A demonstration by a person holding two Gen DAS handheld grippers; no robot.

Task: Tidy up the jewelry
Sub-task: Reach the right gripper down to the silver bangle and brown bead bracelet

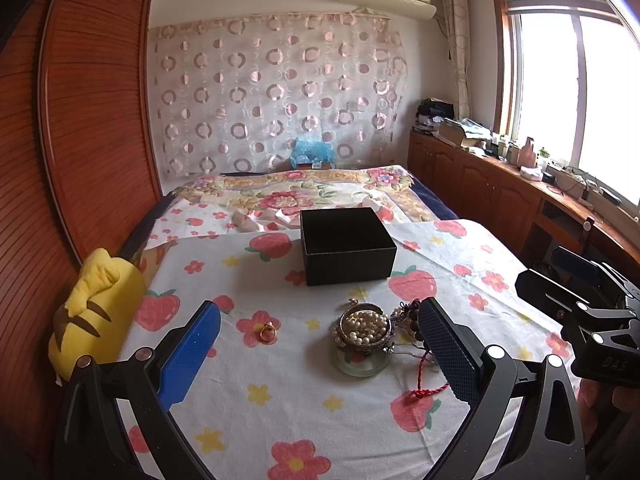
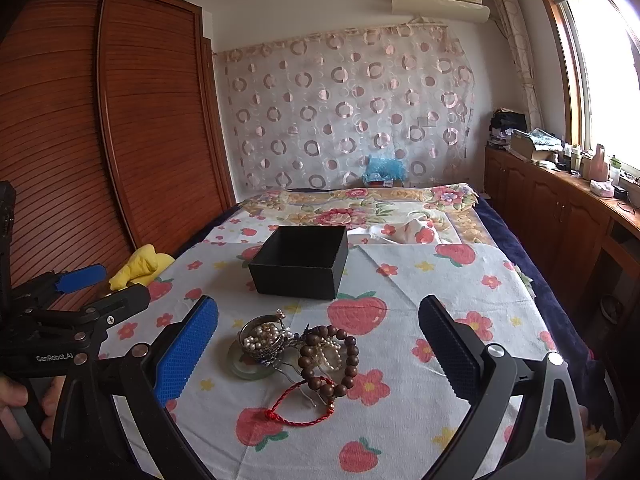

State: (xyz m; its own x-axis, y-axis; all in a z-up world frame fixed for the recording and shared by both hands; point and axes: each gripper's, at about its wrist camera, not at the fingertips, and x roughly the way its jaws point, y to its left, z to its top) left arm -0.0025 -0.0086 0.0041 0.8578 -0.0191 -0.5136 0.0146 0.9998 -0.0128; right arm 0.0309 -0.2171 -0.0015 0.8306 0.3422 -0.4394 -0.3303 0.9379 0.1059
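An open, empty black box (image 1: pixel 346 246) (image 2: pixel 300 262) stands on the flowered bedsheet. In front of it lies a jewelry pile: a metal bangle filled with a pearl strand (image 1: pixel 365 328) (image 2: pixel 262 338), a pale green jade ring (image 1: pixel 362 364) (image 2: pixel 248 368) under it, a brown wooden bead bracelet (image 2: pixel 332 360), a red cord bracelet (image 2: pixel 300 406) (image 1: pixel 426 390) and a gold ring (image 1: pixel 268 333). My left gripper (image 1: pixel 320 354) is open above the pile. My right gripper (image 2: pixel 318 354) is open above the pile too, and empty.
A yellow plush toy (image 1: pixel 96 312) (image 2: pixel 138 266) lies at the bed's left edge by the wooden wardrobe (image 1: pixel 80 120). A cluttered wooden cabinet (image 1: pixel 500 184) runs under the window on the right. A folded floral quilt (image 1: pixel 296 192) lies behind the box.
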